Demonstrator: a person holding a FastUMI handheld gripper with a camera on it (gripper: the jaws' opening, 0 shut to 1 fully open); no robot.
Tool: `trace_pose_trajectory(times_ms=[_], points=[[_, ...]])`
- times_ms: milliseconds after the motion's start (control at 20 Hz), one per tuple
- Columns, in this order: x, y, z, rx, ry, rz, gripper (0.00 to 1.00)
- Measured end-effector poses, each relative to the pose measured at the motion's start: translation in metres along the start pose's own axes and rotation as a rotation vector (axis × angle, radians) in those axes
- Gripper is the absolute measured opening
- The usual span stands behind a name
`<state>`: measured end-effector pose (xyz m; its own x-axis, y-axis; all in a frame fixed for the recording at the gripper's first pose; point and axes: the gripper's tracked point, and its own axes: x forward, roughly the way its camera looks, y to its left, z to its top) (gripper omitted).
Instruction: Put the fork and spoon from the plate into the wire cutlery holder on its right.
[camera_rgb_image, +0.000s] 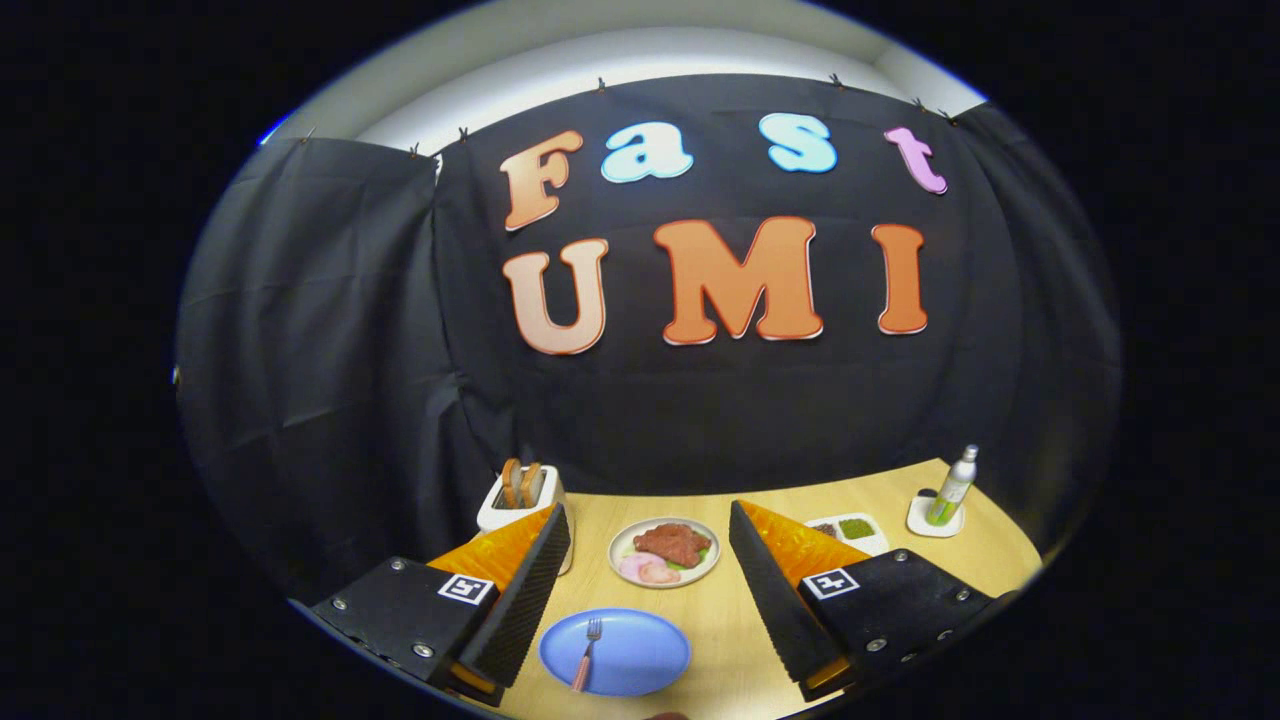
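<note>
Gripper (650, 545) spread wide and holding nothing, low in the frame; pink fork (587, 654) lies on the blue plate (640, 660) at bottom centre between the fingers, food plate (664, 551) just beyond

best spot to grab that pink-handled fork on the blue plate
Take the pink-handled fork by its handle, coming down from above with the open gripper straddling it crosswise. It lies flat on the blue plate, tines pointing away, so the long slim handle likely gives both fingers the clearest purchase.
</note>
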<state>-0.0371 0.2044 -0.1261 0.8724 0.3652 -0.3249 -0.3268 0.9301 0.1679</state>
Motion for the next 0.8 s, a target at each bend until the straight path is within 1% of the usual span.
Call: trace_pose_trajectory(times_ms=[150, 350, 450, 500, 600, 650, 750, 800], points=[[0.021, 0.034, -0.065, 0.022, 0.127, 0.042, 0.96], [0.037, 0.064, -0.175, 0.035, 0.387, 0.100, 0.96], [0.037, 0.071, -0.218, 0.027, 0.505, 0.119, 0.95], [0.037, 0.070, -0.239, 0.018, 0.556, 0.112, 0.95], [0.041, 0.068, -0.276, 0.001, 0.652, 0.098, 0.95], [0.043, 0.068, -0.288, -0.007, 0.690, 0.096, 0.94], [0.049, 0.067, -0.304, -0.038, 0.728, 0.093, 0.90], [0.050, 0.068, -0.311, -0.049, 0.752, 0.096, 0.86]])
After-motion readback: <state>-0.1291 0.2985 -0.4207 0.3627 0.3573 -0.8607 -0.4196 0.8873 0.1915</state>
